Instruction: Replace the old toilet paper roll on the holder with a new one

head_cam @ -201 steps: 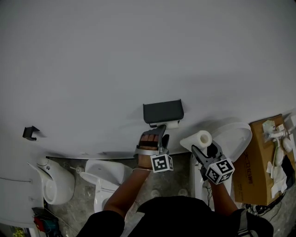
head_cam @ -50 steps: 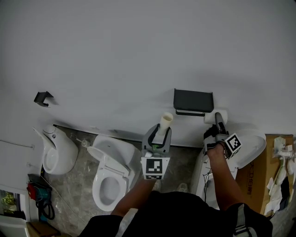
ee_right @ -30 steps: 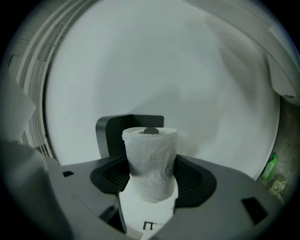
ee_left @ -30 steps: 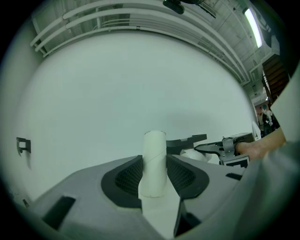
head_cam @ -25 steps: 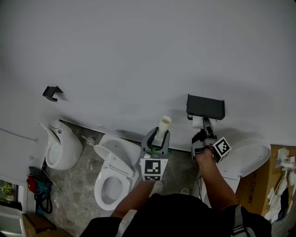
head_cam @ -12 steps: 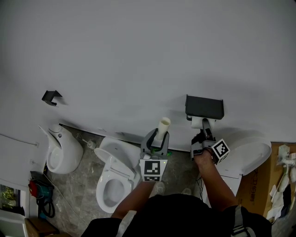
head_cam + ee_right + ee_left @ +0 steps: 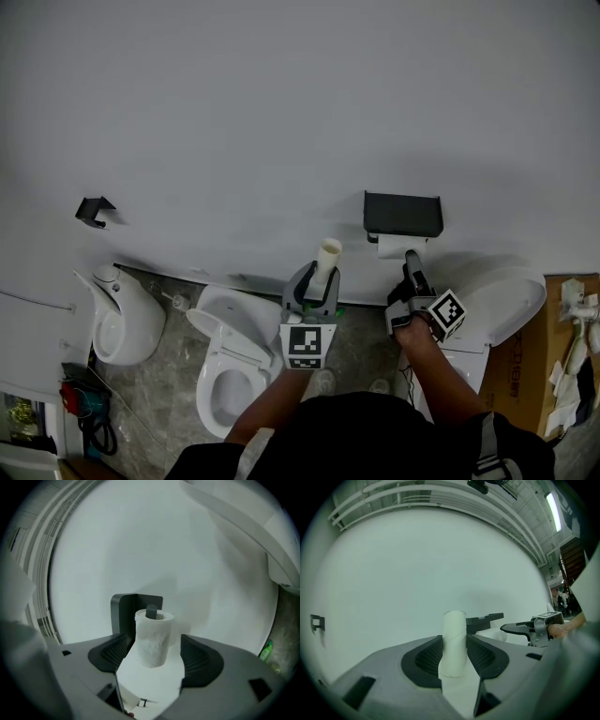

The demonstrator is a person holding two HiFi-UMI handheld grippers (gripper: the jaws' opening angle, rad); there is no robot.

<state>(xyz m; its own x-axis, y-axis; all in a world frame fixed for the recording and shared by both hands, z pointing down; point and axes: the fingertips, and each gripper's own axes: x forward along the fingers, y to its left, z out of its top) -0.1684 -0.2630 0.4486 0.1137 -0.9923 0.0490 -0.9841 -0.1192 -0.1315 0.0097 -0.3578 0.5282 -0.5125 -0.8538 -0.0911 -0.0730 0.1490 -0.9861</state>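
Note:
The black wall holder (image 7: pixel 403 214) carries a full white toilet roll (image 7: pixel 401 247) on its bar. My right gripper (image 7: pixel 410 260) points at it from just below. In the right gripper view the roll (image 7: pixel 152 639) stands between the jaws, which have just been opening, and there is a gap on each side. The holder's bar (image 7: pixel 151 611) pokes out of the roll's core. My left gripper (image 7: pixel 322 272) is shut on an empty cardboard tube (image 7: pixel 328 255), held upright left of the holder. The tube (image 7: pixel 453 641) is pinched between both pads.
A white toilet (image 7: pixel 234 347) with its seat raised stands below the left gripper. A second white fixture (image 7: pixel 122 319) is at the far left under a black wall hook (image 7: pixel 92 210). A white lid (image 7: pixel 497 300) and a cardboard box (image 7: pixel 572 375) sit at the right.
Eight seconds ago the right gripper held the full roll; now it sits on the holder. Over the last second the right gripper drew back from the holder. The left gripper kept still.

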